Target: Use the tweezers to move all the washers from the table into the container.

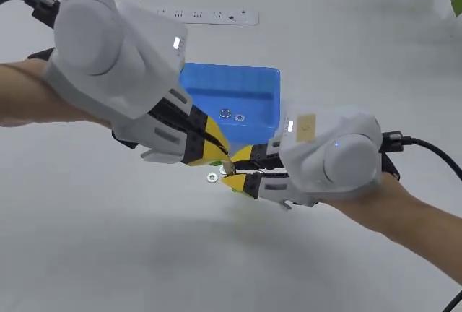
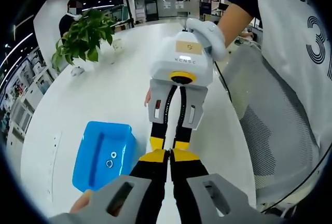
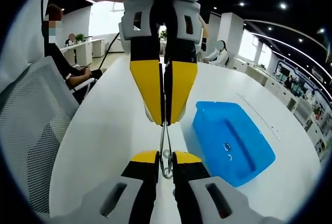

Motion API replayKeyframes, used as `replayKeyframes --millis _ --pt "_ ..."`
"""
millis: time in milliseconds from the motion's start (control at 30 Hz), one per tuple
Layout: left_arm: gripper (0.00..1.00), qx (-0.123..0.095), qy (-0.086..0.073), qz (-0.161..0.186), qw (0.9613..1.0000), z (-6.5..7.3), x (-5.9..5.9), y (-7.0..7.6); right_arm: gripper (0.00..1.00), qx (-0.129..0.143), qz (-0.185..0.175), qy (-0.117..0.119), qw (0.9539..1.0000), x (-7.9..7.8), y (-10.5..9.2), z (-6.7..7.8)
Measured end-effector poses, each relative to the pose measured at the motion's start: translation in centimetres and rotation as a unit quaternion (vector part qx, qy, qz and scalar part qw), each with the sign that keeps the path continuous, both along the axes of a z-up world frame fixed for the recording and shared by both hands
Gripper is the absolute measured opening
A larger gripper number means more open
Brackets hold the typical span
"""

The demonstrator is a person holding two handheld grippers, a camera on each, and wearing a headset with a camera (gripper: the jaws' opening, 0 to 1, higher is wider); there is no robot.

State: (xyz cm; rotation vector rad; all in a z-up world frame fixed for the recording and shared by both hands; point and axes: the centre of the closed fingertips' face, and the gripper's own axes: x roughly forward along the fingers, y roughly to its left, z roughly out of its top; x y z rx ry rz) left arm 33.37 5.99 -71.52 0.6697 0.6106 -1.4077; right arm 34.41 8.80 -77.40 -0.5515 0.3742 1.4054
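The two grippers meet tip to tip in front of the blue container [image 1: 253,88]. My left gripper [image 1: 216,152] is shut on the thin metal tweezers [image 3: 164,130], which run between its yellow jaws. My right gripper [image 1: 242,176] faces it and is shut on the tweezers' other end. A washer [image 1: 212,177] lies on the white table just below the jaw tips. Inside the container lie two washers [image 1: 225,114] [image 1: 240,118], also seen as washers [image 2: 113,154] in the blue container [image 2: 93,146] and washers [image 3: 226,147] in the blue container [image 3: 249,156].
A white power strip [image 1: 209,16] lies behind the container. A potted plant [image 2: 85,35] stands at the table's far end. A mesh office chair [image 2: 264,130] sits by the table edge. People sit further back in the room.
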Motion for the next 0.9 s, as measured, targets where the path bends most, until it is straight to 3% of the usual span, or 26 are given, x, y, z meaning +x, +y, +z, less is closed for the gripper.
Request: replayKeyframes --millis 900 --pt "0.06 0.002 0.017 -0.003 0.9999 -0.29 -0.16 -0.32 0.13 0.007 0.001 0.023 0.9997 -0.34 -0.16 -0.07"
